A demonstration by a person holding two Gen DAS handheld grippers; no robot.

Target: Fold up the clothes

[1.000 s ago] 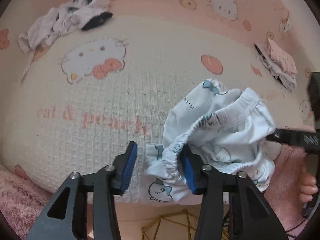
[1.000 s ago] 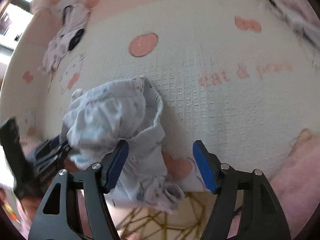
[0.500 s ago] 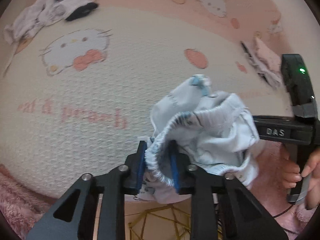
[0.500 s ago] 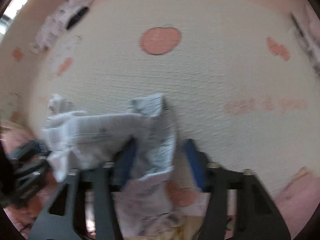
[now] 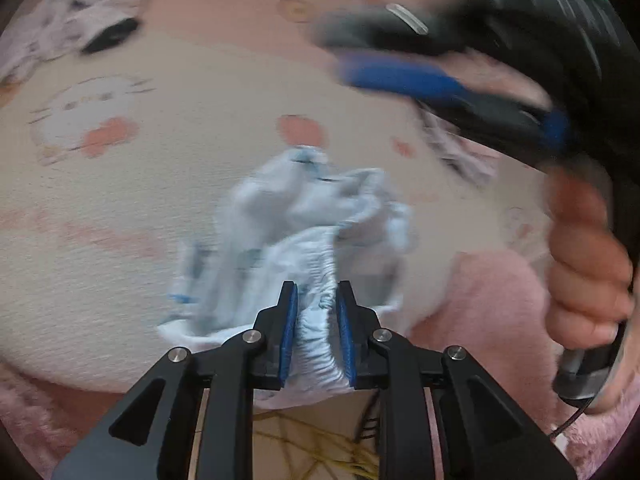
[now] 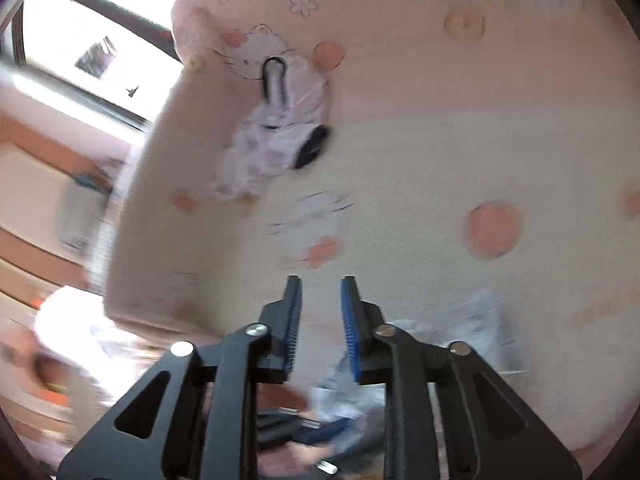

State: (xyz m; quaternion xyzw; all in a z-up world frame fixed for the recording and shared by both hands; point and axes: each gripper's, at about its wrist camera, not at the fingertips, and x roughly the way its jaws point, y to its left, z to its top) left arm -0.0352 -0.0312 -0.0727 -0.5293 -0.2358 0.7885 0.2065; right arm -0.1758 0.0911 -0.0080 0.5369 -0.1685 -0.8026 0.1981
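A crumpled pale blue pair of child's shorts (image 5: 304, 232) with an elastic waistband lies at the near edge of a cream and pink cartoon-cat mat (image 5: 160, 152). My left gripper (image 5: 316, 300) is shut on the waistband. My right gripper (image 6: 320, 288) has its jaws narrowly apart with nothing between them, raised above the mat; it also shows blurred in the left wrist view (image 5: 400, 76), above and right of the shorts. The shorts show at the lower right of the right wrist view (image 6: 460, 328).
A white and black garment (image 5: 76, 36) lies crumpled at the mat's far left, also in the right wrist view (image 6: 280, 132). Another small garment (image 5: 456, 152) lies at the right. Pink fluffy fabric (image 5: 492, 300) borders the near edge. A window (image 6: 80, 48) is at left.
My left gripper closed on the shorts' waistband. My right gripper narrowed its jaws, left the shorts and swung up and leftward, now blurred with motion.
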